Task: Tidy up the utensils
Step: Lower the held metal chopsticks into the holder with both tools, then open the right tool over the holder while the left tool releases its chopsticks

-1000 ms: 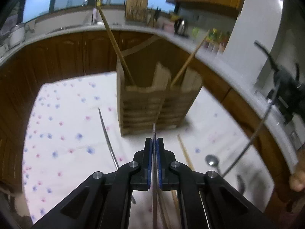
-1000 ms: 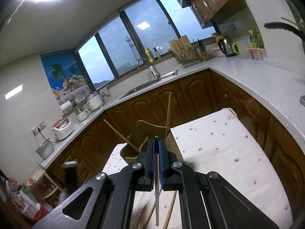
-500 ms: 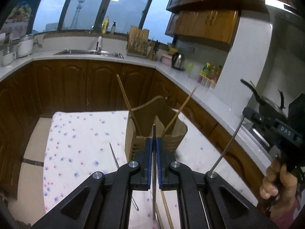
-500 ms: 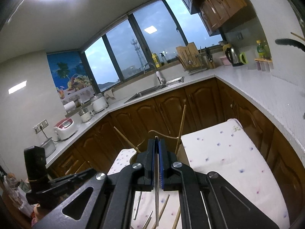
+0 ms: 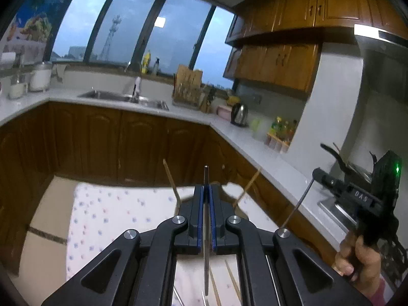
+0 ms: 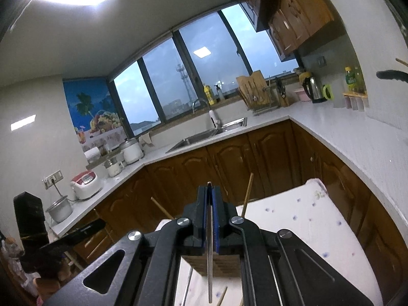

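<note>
**Op:** Jaws first. My left gripper (image 5: 206, 191) is clenched on a thin grey metal utensil handle (image 5: 206, 229), shaft running up between the blue pads and poking past the tips. My right gripper (image 6: 210, 193) is likewise clamped on a slim flat metal utensil shaft (image 6: 209, 255).

**Eng:** Where's the holder?

**Op:** Slatted wooden utensil caddy (image 6: 216, 262) sits straight ahead and below, mostly hidden behind both sets of fingers. Two pale wooden chopsticks (image 5: 171, 181) stand in it, leaning apart. More loose sticks lie on the white flower-print tablecloth (image 5: 107, 219) under the jaws.

**Eng:** Step?

**Op:** My read: carry phase, both pieces lifted, neither in a slot yet. Next needs each gripper brought over a compartment, its utensil upended, then lowered in before letting go. Can't tell which compartment is free.
</note>
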The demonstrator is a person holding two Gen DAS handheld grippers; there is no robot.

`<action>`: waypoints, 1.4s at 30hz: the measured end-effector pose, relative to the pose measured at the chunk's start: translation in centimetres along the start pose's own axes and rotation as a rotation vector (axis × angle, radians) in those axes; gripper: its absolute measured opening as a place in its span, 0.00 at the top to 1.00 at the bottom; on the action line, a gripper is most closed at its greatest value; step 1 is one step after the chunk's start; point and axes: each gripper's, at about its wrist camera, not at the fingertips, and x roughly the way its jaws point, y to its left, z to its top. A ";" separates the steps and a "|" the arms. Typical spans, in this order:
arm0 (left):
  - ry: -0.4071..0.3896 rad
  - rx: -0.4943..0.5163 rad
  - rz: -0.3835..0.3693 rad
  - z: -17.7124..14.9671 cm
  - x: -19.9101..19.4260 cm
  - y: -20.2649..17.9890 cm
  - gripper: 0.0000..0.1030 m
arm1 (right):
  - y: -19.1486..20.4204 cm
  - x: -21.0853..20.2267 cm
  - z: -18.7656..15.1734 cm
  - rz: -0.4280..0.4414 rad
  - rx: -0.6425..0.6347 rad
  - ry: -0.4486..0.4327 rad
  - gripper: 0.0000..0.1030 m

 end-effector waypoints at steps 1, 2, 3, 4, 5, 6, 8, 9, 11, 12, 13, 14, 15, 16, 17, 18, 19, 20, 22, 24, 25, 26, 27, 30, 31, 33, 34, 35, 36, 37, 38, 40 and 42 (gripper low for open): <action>-0.013 0.000 0.002 0.2 0.2 0.0 0.98 | 0.0 0.2 0.2 0.000 -0.001 -0.006 0.96; -0.029 -0.001 0.002 0.5 0.4 0.0 0.98 | 0.1 0.5 0.6 -0.002 -0.004 -0.013 0.96; -0.042 -0.002 0.004 0.4 0.5 0.1 0.98 | 0.0 0.8 0.9 -0.005 -0.007 -0.020 0.96; -0.059 -0.002 0.007 0.5 0.8 0.2 0.98 | 0.0 1.0 1.2 -0.006 -0.008 -0.027 0.96; -0.072 -0.002 0.010 0.5 1.0 0.2 0.98 | 0.0 1.3 1.5 -0.008 -0.010 -0.035 0.96; -0.088 -0.003 0.011 0.6 1.4 0.2 0.98 | 0.1 1.6 1.9 -0.013 -0.012 -0.046 0.96; -0.116 -0.005 0.018 0.8 2.2 0.3 0.98 | 0.1 2.1 2.6 -0.019 -0.016 -0.065 0.96; -0.129 -0.005 0.025 0.6 2.6 0.2 0.98 | 0.1 2.3 3.0 -0.022 -0.017 -0.074 0.96; -0.152 -0.001 0.044 0.5 3.7 0.2 0.98 | 0.0 2.9 3.6 -0.036 -0.026 -0.095 0.96; -0.161 -0.001 0.051 0.1 4.1 0.2 0.98 | 0.0 3.1 3.8 -0.040 -0.027 -0.100 0.96; -0.168 -0.002 0.059 -0.1 4.6 0.2 0.98 | -0.1 3.5 4.0 -0.044 -0.027 -0.106 0.96; -0.174 -0.002 0.067 -0.4 4.9 0.0 0.98 | -0.3 3.9 4.1 -0.050 -0.026 -0.113 0.96; -0.183 -0.006 0.075 -0.7 5.3 0.0 0.98 | -0.5 4.3 4.2 -0.056 -0.026 -0.117 0.96; -0.191 -0.011 0.079 -1.2 5.9 0.0 0.98 | -0.7 4.6 4.2 -0.063 -0.026 -0.121 0.96; -0.197 -0.019 0.086 -1.6 6.3 0.0 0.98 | -1.1 5.2 4.1 -0.069 -0.024 -0.122 0.96; -0.199 -0.026 0.091 -1.9 6.7 0.0 0.98 | -1.2 5.4 4.0 -0.071 -0.021 -0.121 0.96; -0.204 -0.036 0.097 -2.6 7.2 0.1 0.98 | -1.5 5.8 3.8 -0.074 -0.018 -0.120 0.96; -0.203 -0.044 0.105 -3.3 7.8 0.3 0.98 | -1.8 6.3 3.3 -0.079 -0.015 -0.115 0.96; -0.190 -0.058 0.115 -4.1 8.9 0.4 0.98 | -2.2 7.0 2.5 -0.085 -0.008 -0.104 0.96; -0.163 -0.068 0.120 -5.4 10.2 0.6 0.98 | -2.6 7.9 1.2 -0.091 -0.001 -0.089 0.96; -0.148 -0.073 0.130 -6.2 10.9 0.8 0.98 | -2.7 8.2 0.8 -0.094 0.000 -0.081 0.96; -0.131 -0.077 0.132 -7.1 11.5 0.9 0.98 | -2.9 8.7 0.0 -0.096 0.004 -0.064 0.96; -0.120 -0.078 0.133 -7.4 11.9 1.0 0.98 | -3.1 9.1 -0.3 -0.095 0.007 -0.055 0.96; -0.080 -0.079 0.141 -8.9 13.0 1.0 0.98 | -3.7 9.9 -1.9 -0.104 0.014 -0.023 0.96; -0.070 -0.080 0.141 -9.4 13.2 1.0 0.98 | -4.0 10.1 -2.2 -0.106 0.021 -0.015 0.96; -0.051 -0.079 0.139 -9.7 13.5 1.1 0.98 | -4.3 10.4 -2.6 -0.110 0.033 0.000 0.96; -0.041 -0.077 0.138 -10.0 13.7 1.1 0.97 | -4.5 10.6 -2.7 -0.111 0.037 0.006 0.96; -0.033 -0.075 0.139 -10.0 13.9 1.1 0.97 | -4.7 10.7 -2.8 -0.112 0.042 0.016 0.96; -0.023 -0.074 0.142 -9.4 14.0 1.3 0.97 | -4.8 10.8 -2.9 -0.113 0.044 0.025 0.96; -0.023 -0.072 0.148 -8.9 14.1 1.5 0.97 | -4.9 11.0 -2.9 -0.118 0.045 0.029 0.96; -0.018 -0.071 0.154 -8.0 14.2 1.7 0.96 | -5.1 11.0 -2.9 -0.118 0.050 0.034 0.96; -0.006 -0.077 0.159 -6.9 14.3 1.8 0.96 | -5.2 11.1 -3.0 -0.114 0.054 0.037 0.96; 0.004 -0.081 0.161 -5.9 14.3 1.8 0.95 | -5.0 11.1 -2.8 -0.118 0.048 0.046 0.96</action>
